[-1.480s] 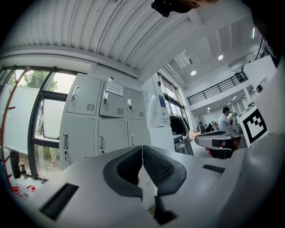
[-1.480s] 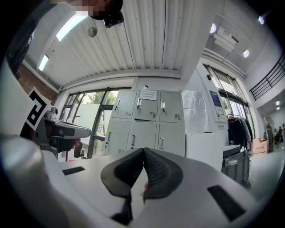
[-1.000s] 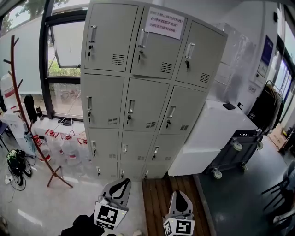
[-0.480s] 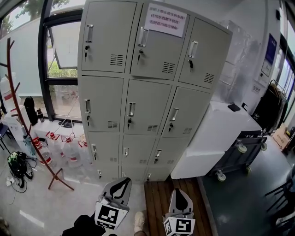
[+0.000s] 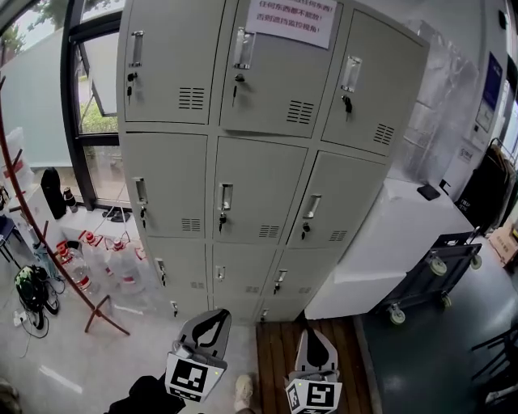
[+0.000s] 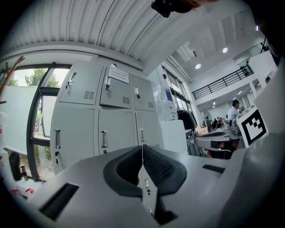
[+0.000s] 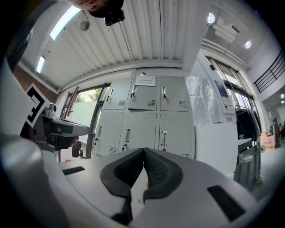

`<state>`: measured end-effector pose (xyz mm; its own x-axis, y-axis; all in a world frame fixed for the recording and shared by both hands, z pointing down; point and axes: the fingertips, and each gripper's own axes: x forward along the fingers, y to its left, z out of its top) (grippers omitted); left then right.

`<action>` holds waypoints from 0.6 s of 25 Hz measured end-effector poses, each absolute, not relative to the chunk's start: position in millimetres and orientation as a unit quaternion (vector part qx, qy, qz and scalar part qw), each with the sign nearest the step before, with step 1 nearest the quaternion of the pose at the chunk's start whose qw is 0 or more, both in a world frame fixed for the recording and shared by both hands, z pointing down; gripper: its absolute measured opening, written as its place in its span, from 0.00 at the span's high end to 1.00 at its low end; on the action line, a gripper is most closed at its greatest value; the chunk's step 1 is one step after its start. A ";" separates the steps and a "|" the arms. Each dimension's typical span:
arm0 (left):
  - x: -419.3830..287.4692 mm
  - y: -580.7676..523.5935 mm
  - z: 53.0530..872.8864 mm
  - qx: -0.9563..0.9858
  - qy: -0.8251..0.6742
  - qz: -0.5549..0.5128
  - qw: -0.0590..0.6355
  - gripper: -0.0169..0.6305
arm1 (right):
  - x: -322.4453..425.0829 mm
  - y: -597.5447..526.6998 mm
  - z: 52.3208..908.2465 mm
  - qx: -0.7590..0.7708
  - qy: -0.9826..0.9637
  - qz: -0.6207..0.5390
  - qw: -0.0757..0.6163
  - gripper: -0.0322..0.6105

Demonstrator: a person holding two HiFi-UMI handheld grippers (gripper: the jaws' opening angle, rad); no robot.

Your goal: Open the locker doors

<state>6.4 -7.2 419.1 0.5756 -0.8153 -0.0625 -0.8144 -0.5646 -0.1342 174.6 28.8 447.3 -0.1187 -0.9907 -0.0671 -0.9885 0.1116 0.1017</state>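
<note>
A tall pale-grey metal locker cabinet (image 5: 259, 178) with three columns of doors is seen filling the upper half of the head view, at twelve o'clock from both grippers and well apart from them. Every door that shows is shut. Each door is fitted with an upright silver handle (image 5: 225, 196), and a key is hung in the lock below it. A white paper notice with red print (image 5: 289, 18) is stuck on the top middle door.

The left gripper (image 5: 215, 317) is held low at seven o'clock of the head view and the right gripper (image 5: 314, 333) at five o'clock. Both are pointed toward the locker cabinet. In the left gripper view its black ribbed pads (image 6: 160, 167) are seen pressed together at the tips, with nothing pinched between them. In the right gripper view the right gripper's black ribbed pads (image 7: 158, 169) are likewise met at the tips, and nothing is held.

A red-brown wooden coat stand (image 5: 32, 234) is placed at nine o'clock. Clear plastic water bottles with red caps (image 5: 113, 263) are gathered at eight o'clock, by the foot of the locker cabinet. A low white cabinet (image 5: 380, 242) is set against its right side at three o'clock, with a dark trolley on castors (image 5: 437, 271) just beside that at four o'clock. A strip of brown wooden planks (image 5: 279, 356) is laid on the floor between the two grippers.
</note>
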 end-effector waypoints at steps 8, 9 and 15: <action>34.7 -75.4 423.9 -0.882 0.467 -0.021 0.057 0.94 | 197.6 -45.5 452.9 0.652 -0.757 -0.049 0.017 0.93; 38.4 -84.7 421.9 -0.881 0.468 -0.012 0.061 0.94 | 200.7 -54.9 452.8 0.650 -0.758 -0.049 0.017 0.93; 58.2 -134.9 423.7 -0.877 0.476 -0.030 0.055 0.94 | 220.2 -109.7 451.6 0.642 -0.765 -0.049 0.018 0.93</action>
